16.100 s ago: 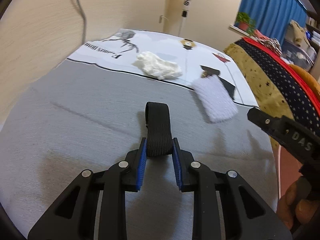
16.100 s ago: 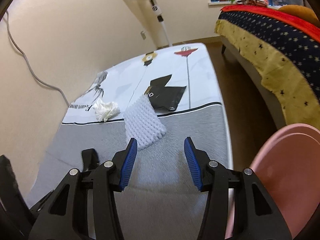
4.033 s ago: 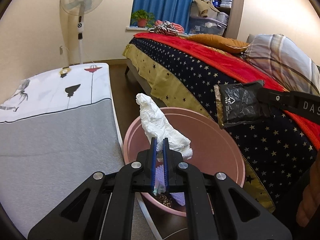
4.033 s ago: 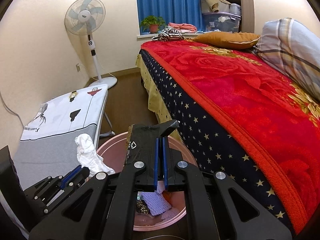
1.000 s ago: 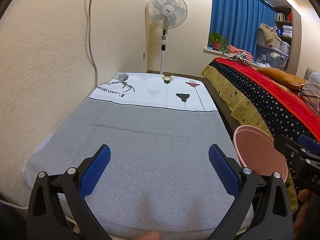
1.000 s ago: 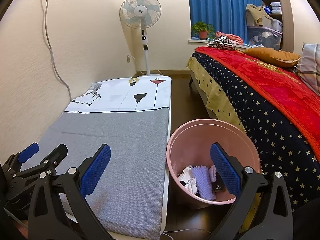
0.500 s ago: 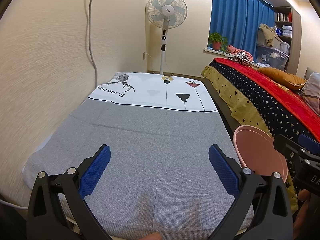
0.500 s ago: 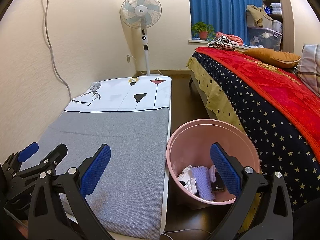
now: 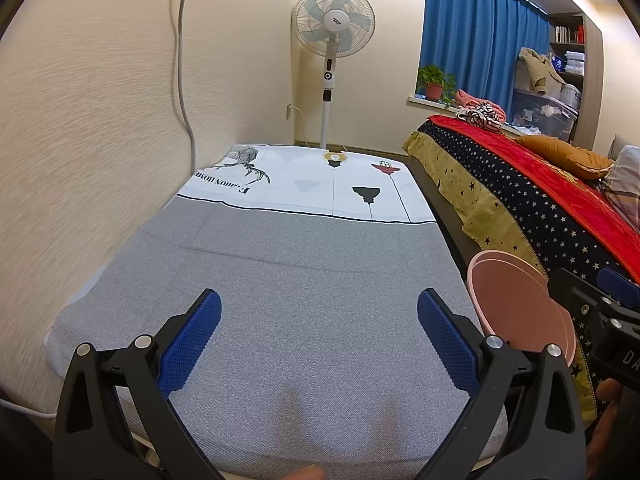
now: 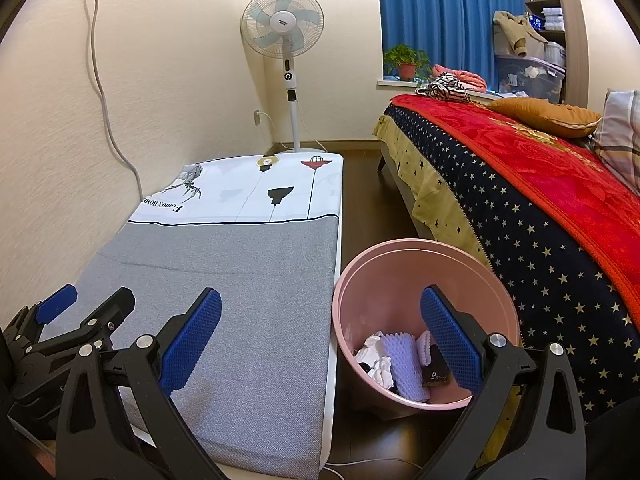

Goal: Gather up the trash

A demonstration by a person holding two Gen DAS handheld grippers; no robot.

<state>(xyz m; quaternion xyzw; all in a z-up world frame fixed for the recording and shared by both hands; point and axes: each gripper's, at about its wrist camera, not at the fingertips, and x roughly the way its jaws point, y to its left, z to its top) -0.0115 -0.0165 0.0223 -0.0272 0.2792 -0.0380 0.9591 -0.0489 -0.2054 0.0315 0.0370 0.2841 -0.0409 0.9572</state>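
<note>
While both grippers, left [image 9: 319,340] and right [image 10: 320,340], hang spread and empty, only the right view looks into the bin [image 10: 400,256], showing trash [image 10: 400,360]. Mat [image 9: 280,280] print reads "FASHION HOME".

I see a grey mat [image 9: 304,280] with a white printed far end, a pink bin [image 10: 400,264] holding white, lilac and black trash [image 10: 400,360], a red, star-dotted navy bedspread [image 10: 520,184] right, blue curtains [image 10: 440,12] far.
</note>
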